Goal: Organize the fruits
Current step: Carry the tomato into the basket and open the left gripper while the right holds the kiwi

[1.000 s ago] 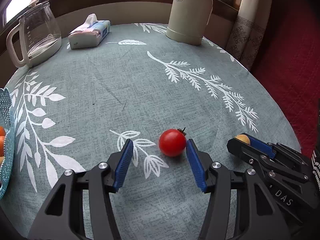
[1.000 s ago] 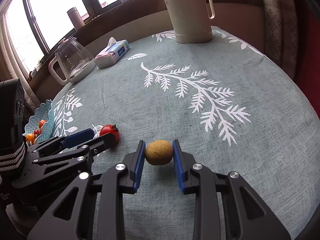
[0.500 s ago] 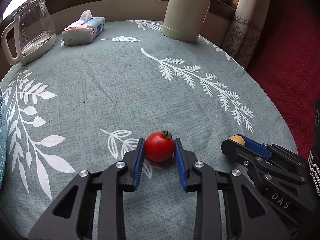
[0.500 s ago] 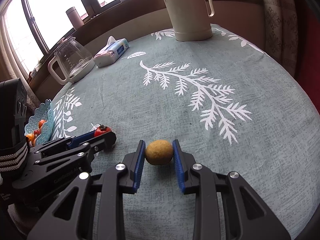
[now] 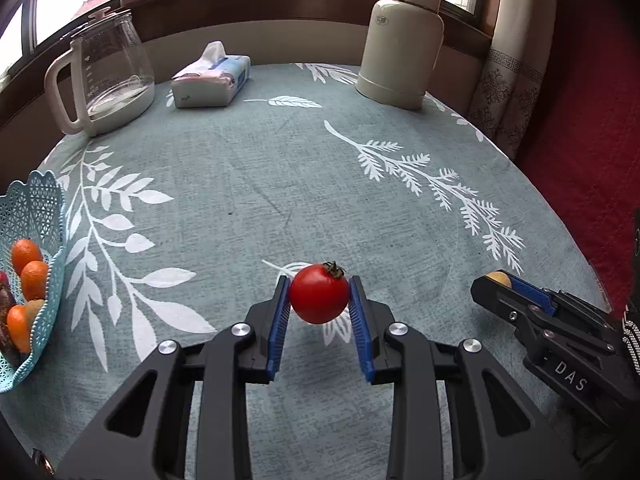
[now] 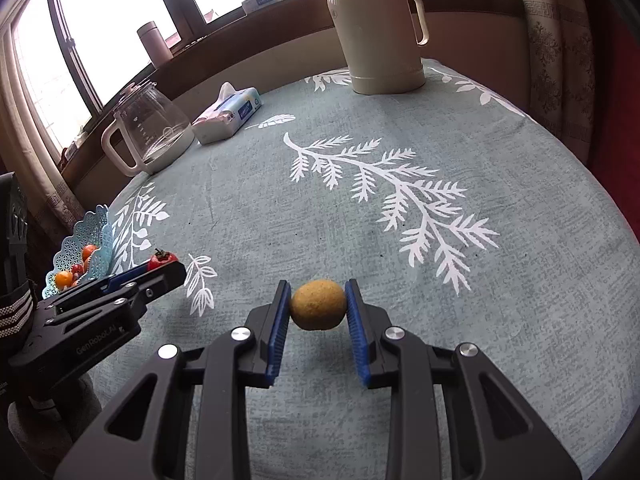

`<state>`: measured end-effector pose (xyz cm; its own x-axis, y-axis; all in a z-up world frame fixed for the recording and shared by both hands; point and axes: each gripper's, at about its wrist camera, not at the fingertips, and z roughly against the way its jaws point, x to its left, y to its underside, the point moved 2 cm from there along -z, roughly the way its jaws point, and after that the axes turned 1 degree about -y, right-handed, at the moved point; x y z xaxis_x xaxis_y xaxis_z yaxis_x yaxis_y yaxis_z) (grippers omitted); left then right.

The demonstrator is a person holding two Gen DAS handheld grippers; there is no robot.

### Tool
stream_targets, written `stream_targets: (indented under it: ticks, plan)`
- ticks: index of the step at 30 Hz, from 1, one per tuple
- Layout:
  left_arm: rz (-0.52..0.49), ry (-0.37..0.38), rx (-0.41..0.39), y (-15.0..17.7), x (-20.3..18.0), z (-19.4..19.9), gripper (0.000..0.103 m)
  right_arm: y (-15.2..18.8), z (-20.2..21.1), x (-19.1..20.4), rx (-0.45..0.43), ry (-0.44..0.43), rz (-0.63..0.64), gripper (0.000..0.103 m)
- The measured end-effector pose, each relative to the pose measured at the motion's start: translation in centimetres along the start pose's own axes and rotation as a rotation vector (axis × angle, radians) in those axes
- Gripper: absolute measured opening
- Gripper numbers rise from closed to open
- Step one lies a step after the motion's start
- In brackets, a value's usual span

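Tomato (image 5: 319, 298) lifted, fingers (image 5: 280, 320) clamping it

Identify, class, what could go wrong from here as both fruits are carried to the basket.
1. The tomato is round and smooth, pinched only at its sides by the left hand-held gripper; it may slip out or bruise.
2. The brown fruit in the right hand-held gripper is held the same way and could roll off the table.
3. The basket already holds oranges; added fruit might spill.
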<state>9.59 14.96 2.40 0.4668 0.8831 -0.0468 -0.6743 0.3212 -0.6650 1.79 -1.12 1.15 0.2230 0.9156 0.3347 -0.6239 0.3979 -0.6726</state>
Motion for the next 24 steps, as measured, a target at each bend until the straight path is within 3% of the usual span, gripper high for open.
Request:
stream_targets:
  ticks: [8, 24]
  plan:
    - [0.04, -0.126, -0.058, 0.0, 3.4, 2.5, 0.03, 0.0, 1.0, 1.2, -0.019, -0.002, 0.03, 0.028]
    - [0.147, -0.243, -0.121, 0.5, 10.0, 6.1, 0.03, 0.1, 1.3, 4.7, -0.015, -0.035, 0.084, 0.028]
